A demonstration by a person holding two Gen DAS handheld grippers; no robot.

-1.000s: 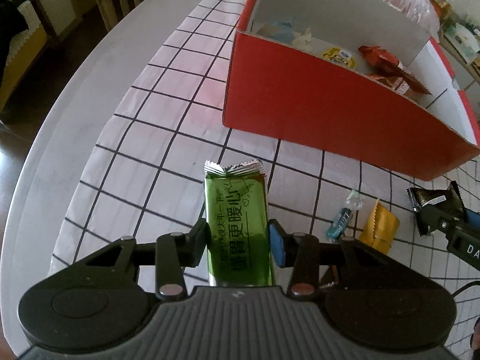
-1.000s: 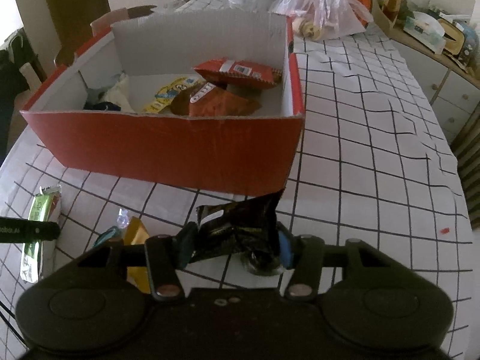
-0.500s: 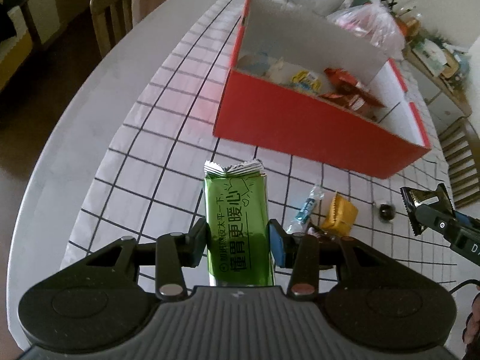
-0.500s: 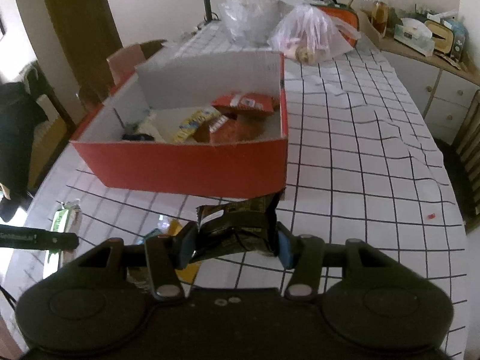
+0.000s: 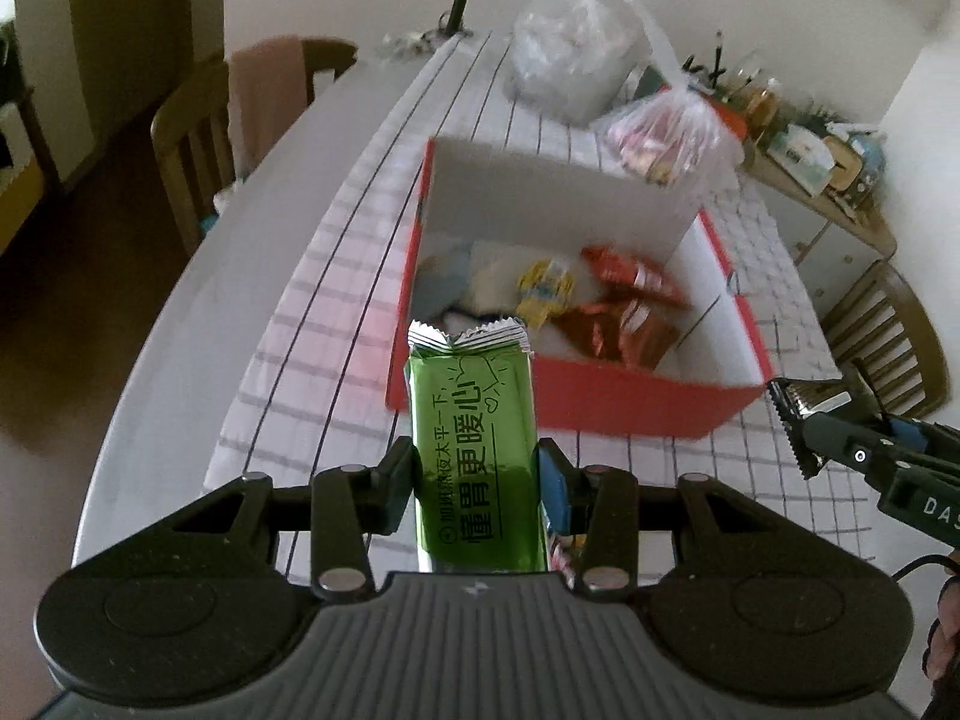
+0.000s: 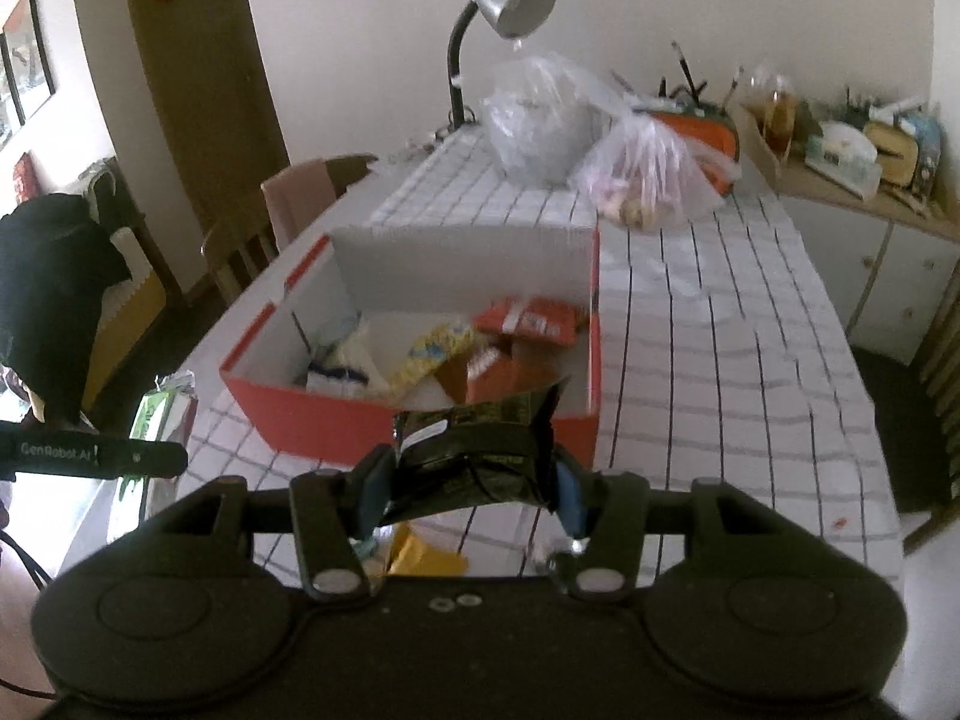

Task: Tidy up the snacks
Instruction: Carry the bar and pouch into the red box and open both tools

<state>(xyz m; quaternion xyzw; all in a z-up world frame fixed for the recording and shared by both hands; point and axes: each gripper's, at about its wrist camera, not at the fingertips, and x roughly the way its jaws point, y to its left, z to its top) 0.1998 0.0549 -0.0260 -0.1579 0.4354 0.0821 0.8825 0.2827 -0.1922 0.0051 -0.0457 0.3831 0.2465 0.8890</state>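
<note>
My left gripper (image 5: 477, 480) is shut on a green snack packet (image 5: 480, 450) with a silver crimped end, held above the table in front of the red box (image 5: 576, 405). My right gripper (image 6: 468, 480) is shut on a crumpled black snack packet (image 6: 474, 450), raised near the red box (image 6: 336, 426). In the left wrist view the black packet (image 5: 807, 414) and the right gripper show at the right edge. Inside the box lie orange, red, yellow and pale packets (image 6: 516, 324). A yellow packet (image 6: 420, 552) lies on the table below the right gripper.
A white checked tablecloth (image 6: 708, 360) covers the long table. Clear plastic bags (image 6: 648, 174) and a desk lamp (image 6: 504, 6) stand at its far end. Wooden chairs (image 5: 192, 138) flank the table. A cluttered sideboard (image 6: 864, 174) runs along the right wall.
Both grippers have risen with their packets, so the table and the box look smaller and lower. The far end of the room has come into view. Neither grip has changed.
</note>
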